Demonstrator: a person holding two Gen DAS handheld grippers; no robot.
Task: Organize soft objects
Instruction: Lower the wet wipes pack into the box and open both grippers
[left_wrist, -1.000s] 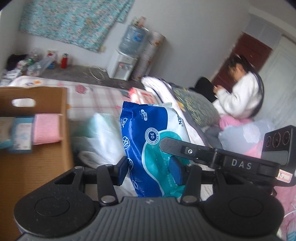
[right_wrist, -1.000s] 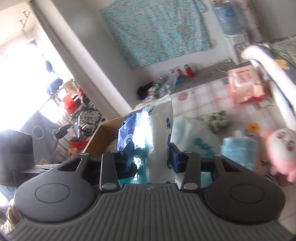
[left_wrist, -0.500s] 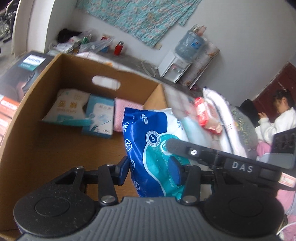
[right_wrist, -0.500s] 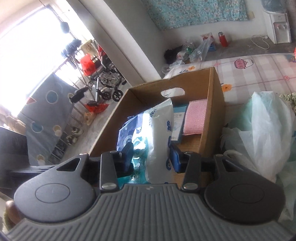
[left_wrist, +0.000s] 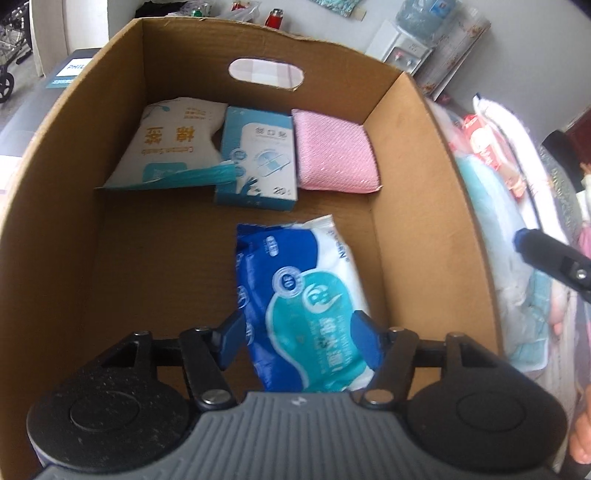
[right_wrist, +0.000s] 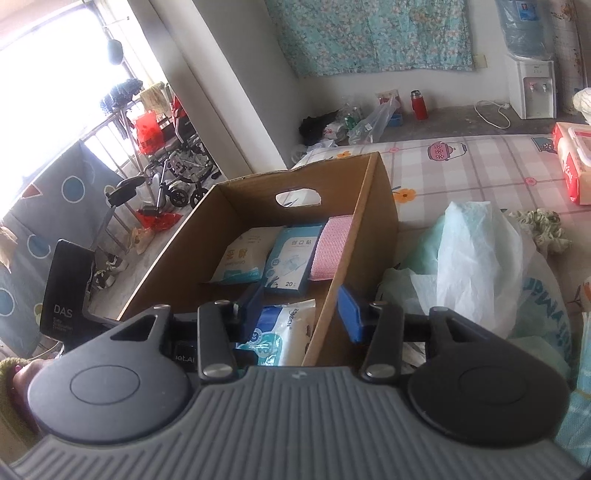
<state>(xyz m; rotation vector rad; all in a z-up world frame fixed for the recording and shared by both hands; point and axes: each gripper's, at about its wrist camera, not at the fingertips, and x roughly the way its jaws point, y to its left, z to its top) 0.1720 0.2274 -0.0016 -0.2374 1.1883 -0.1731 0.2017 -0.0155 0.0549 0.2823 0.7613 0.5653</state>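
Cardboard box (left_wrist: 424, 229) interior: left gripper (left_wrist: 301, 334) jaws opening around blue pack (left_wrist: 306, 306); right gripper (right_wrist: 301, 314) jaws apart, empty.

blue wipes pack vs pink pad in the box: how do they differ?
1. The blue wipes pack is glossy printed plastic in blue, teal and white; the pink pad is plain pink with a textured weave.
2. The pack lies near the front, between the opening jaws of the left gripper; the pad lies by the far wall, in the right corner.
3. The pack looks longer.

Both are inside the cardboard box.
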